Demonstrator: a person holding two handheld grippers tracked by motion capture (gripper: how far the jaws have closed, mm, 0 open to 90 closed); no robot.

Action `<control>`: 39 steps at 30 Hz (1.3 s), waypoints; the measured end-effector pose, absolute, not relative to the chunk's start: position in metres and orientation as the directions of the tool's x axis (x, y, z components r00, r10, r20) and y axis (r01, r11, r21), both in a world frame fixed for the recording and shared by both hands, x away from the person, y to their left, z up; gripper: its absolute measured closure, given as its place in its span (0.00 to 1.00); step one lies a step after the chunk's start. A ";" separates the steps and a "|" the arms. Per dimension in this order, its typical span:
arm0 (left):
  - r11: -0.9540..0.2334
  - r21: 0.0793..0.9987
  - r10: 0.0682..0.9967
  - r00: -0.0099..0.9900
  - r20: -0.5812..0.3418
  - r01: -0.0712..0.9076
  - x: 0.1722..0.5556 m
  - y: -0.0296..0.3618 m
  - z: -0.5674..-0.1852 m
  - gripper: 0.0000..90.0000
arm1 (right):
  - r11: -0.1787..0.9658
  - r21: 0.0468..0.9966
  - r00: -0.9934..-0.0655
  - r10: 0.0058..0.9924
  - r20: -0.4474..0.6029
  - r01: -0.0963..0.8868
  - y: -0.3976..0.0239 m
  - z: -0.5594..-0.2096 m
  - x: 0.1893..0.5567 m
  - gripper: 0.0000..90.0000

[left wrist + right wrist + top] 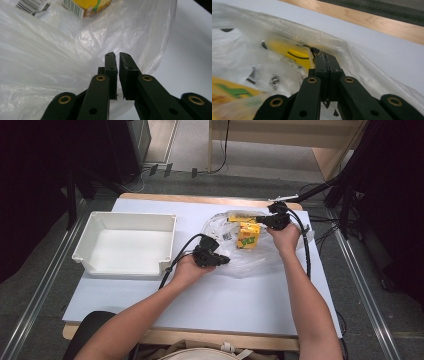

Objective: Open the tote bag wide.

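- Left gripper [223, 260] at near edge of plastic bag [260, 257], jaws cracked a sliver apart, nothing pinched.
- Yellow juice carton [248, 235] upright inside bag, mid-table.
- Right gripper [261, 221] at bag's far rim, clamped tight on film.
- White tray [125, 268] well left.

On the worktop [210, 295] there is one white plastic bin [100, 222], near its left edge, and one clear plastic bag [250, 262] toward its far right corner. Two yellow drink cartons [247, 236] show inside the bag. Two handheld grippers are in use, left [224, 261] and right [260, 220].
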State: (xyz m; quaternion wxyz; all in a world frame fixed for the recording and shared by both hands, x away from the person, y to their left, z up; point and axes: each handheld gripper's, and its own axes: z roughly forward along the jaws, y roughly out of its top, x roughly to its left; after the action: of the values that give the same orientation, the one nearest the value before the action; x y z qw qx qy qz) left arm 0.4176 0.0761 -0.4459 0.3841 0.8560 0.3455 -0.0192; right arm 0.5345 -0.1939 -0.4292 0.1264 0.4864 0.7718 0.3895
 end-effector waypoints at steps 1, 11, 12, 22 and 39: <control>-0.466 0.646 0.576 0.761 -0.298 0.605 0.418 0.077 -0.444 0.93 | 0.223 0.732 -0.499 0.848 0.180 0.643 -0.194 -0.425 0.531 1.00; -0.454 0.673 0.556 0.776 -0.298 0.584 0.421 0.081 -0.424 0.79 | 0.246 0.747 -0.541 0.823 0.176 0.618 -0.196 -0.405 0.509 0.95; -0.445 0.682 0.554 0.777 -0.300 0.580 0.421 0.081 -0.422 0.76 | 0.248 0.747 -0.542 0.822 0.175 0.616 -0.196 -0.404 0.507 0.93; -0.459 0.690 0.534 0.794 -0.290 0.560 0.426 0.079 -0.407 0.61 | 0.236 0.764 -0.547 0.818 0.177 0.601 -0.203 -0.396 0.494 0.85; -0.476 0.704 0.509 0.818 -0.269 0.528 0.446 0.074 -0.385 0.49 | 0.237 0.760 -0.551 0.814 0.186 0.606 -0.219 -0.397 0.456 0.76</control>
State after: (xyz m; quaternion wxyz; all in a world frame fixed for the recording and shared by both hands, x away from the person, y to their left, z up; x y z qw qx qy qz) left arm 0.4465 0.0738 -0.3847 0.4135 0.8590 0.3016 -0.0112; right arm 0.4555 -0.2187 -0.3973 0.1251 0.4570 0.7764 0.4156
